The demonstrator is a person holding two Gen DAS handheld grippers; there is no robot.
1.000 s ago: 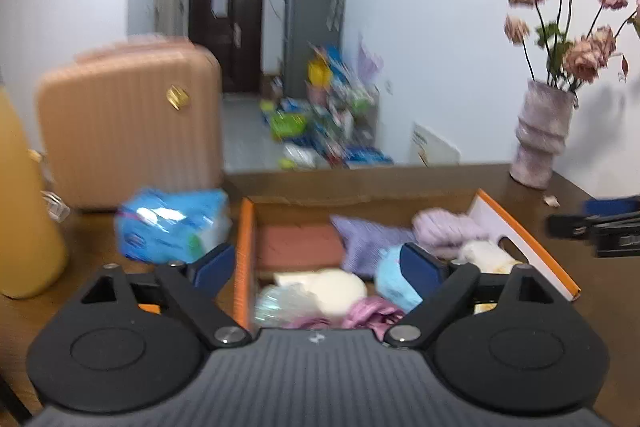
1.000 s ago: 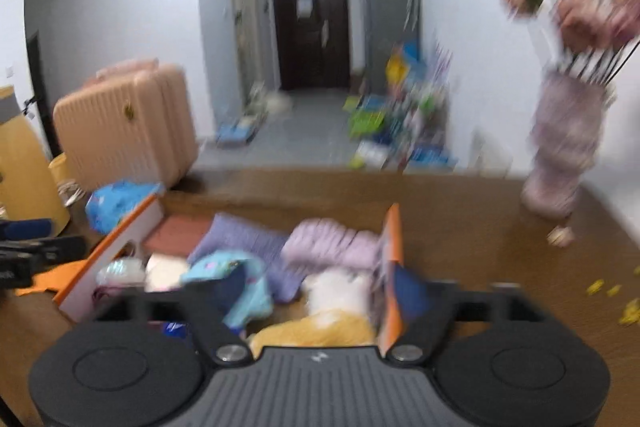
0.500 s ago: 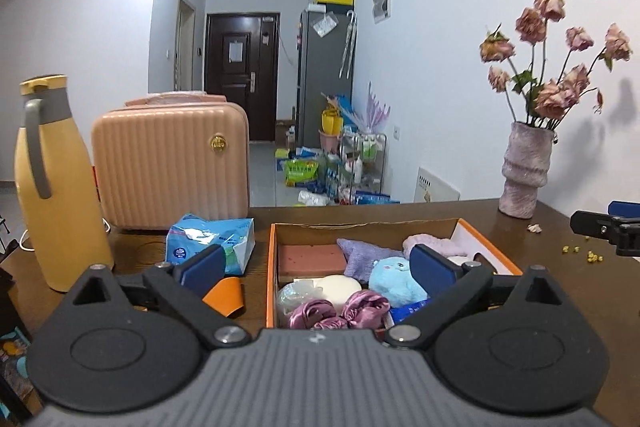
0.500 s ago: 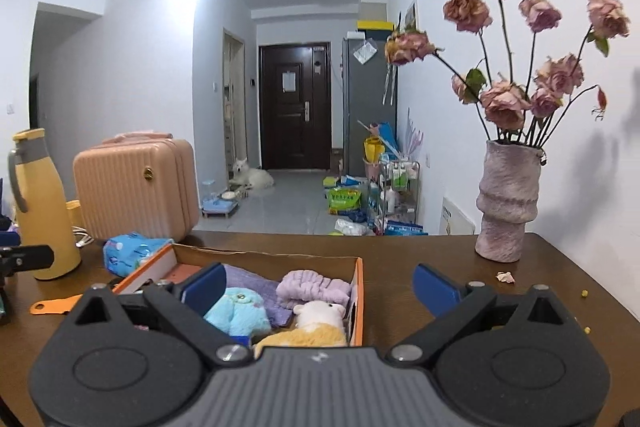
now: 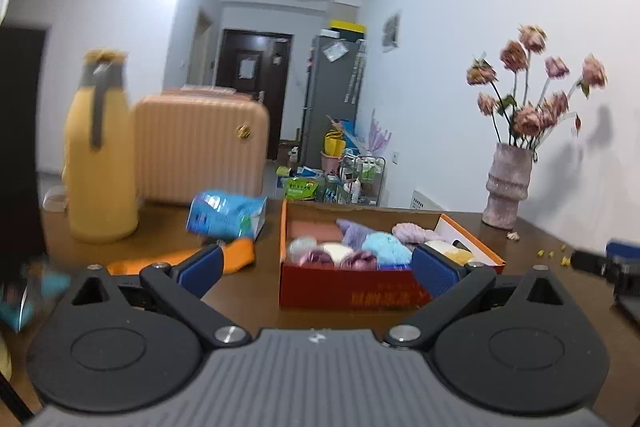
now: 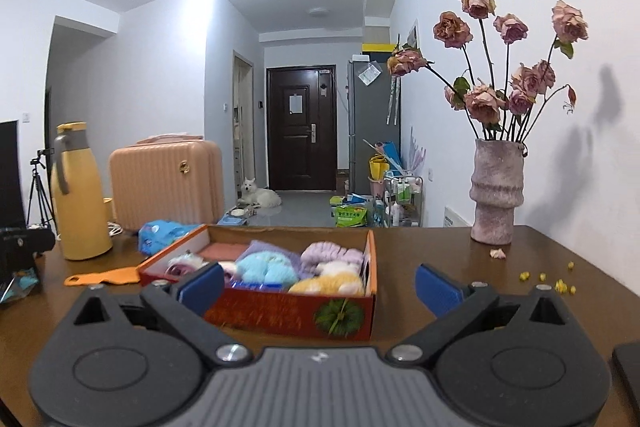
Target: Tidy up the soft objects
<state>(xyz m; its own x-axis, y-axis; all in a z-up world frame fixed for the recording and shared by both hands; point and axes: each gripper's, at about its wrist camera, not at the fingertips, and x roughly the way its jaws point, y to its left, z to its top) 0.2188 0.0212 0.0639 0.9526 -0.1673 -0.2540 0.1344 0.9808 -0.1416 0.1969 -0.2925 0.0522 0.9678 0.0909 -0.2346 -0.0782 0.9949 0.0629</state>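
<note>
At the bottom of the left wrist view, the left gripper (image 5: 316,265) has its two blue-padded fingers spread wide; the jaws have just been opening, and nothing is between them. At the bottom of the right wrist view, the right gripper (image 6: 318,281) also stands wide open and empty, its two blue pads level with the near wall of the box.

Just beyond the pads, centre frame, one orange cardboard box (image 6: 296,317) sits on the brown wooden table (image 6: 460,255). The soft objects lie inside it: one light blue plush toy (image 6: 264,265), one yellow plush toy (image 6: 330,285), one white plush piece (image 6: 336,267) behind that, one lilac ribbed fabric roll (image 6: 332,253), one purple cloth (image 6: 264,247), one flat pink sponge-like pad (image 6: 222,251) and, at the box's left end, a pink-and-white bundle (image 6: 182,263) too small to make out.

Left of the box on the table lie one flat orange comb-like tool (image 6: 102,277) and one blue plastic tissue pack (image 6: 164,231). Further left stand one yellow flask with a grey strap (image 6: 78,195) and one peach ribbed hard-shell case (image 6: 166,181).

On the right, seven or so yellow crumbs (image 6: 560,283) are scattered near the table edge, one fallen petal (image 6: 498,253) lies by one mottled pink ceramic vase (image 6: 496,191) holding about ten dried pink roses (image 6: 484,103).

Far back, in the middle of the frame, one white dog (image 6: 258,195) lies on the floor before one dark door (image 6: 302,129).
</note>
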